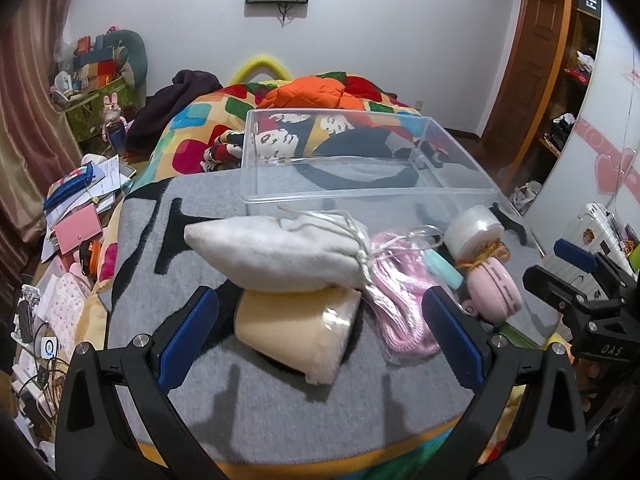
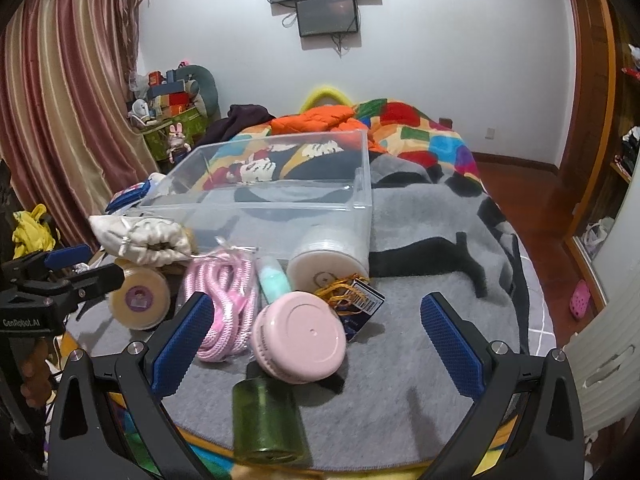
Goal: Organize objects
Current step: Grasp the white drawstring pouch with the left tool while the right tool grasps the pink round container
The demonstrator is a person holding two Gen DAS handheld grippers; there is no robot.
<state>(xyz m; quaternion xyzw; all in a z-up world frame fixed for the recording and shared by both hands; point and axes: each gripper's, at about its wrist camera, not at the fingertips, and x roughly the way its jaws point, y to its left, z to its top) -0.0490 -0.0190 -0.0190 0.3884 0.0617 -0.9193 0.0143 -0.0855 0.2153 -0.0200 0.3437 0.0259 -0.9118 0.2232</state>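
Observation:
A clear plastic bin (image 1: 360,196) (image 2: 280,204) stands empty on the grey blanket (image 1: 280,408). In front of it lie a white drawstring pouch (image 1: 276,252) (image 2: 148,238), a cream roll (image 1: 300,332) (image 2: 138,300), a bagged pink rope (image 1: 400,292) (image 2: 224,300), a mint tube (image 2: 274,280), a white jar (image 1: 474,230) (image 2: 328,258), a pink round case (image 1: 496,284) (image 2: 304,338) and a green bottle (image 2: 268,420). My left gripper (image 1: 320,336) is open around the cream roll. My right gripper (image 2: 316,340) is open around the pink case.
A colourful quilt and orange jacket (image 1: 308,92) lie on the bed behind the bin. Papers and a pink wallet (image 1: 78,230) clutter the left side. A wardrobe (image 1: 560,80) and white suitcase (image 1: 600,236) stand at the right. The blanket's front edge (image 2: 320,468) is close.

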